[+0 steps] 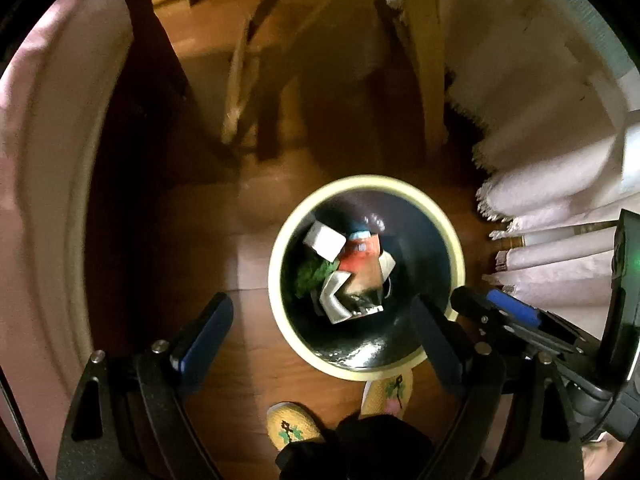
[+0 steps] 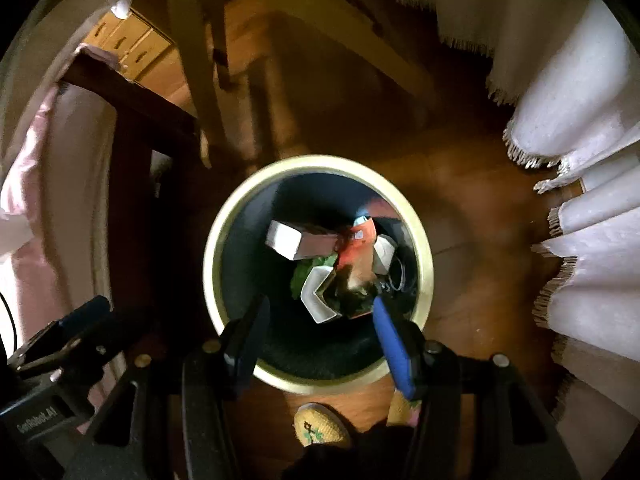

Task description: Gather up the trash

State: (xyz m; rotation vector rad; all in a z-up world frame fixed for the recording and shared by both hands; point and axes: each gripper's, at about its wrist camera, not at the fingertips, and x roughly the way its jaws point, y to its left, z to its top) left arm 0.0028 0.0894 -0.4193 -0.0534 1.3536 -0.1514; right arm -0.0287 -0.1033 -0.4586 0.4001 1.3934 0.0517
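**Trash lies in the bin; both grippers hang empty above it**

Judging by what lies in the bin (image 2: 216, 280), the drop is done. A white box (image 2: 286, 242), an orange-red carton (image 2: 356, 248), a bent white carton (image 2: 318, 294) and something green (image 2: 306, 276) rest in a heap at the bottom, toward the far side. The left gripper (image 1: 320, 332) has its fingers (image 1: 208, 332) wide apart with nothing between them, one over the bare floor (image 1: 188, 240), the other over the bin's near rim. The right gripper (image 2: 316, 332) is directly over the opening, fingers apart and empty too. Whether more trash waits elsewhere cannot be told; none shows on the floor in either view.

Room is tight. A fringed white cloth (image 1: 560, 184) hangs close beside the bin on one side, dark furniture legs (image 2: 132, 152) stand on the other, and chair legs (image 1: 424, 80) lie beyond. The person's slippers (image 1: 292, 424) almost touch the near rim. The free way out looks to be straight up.
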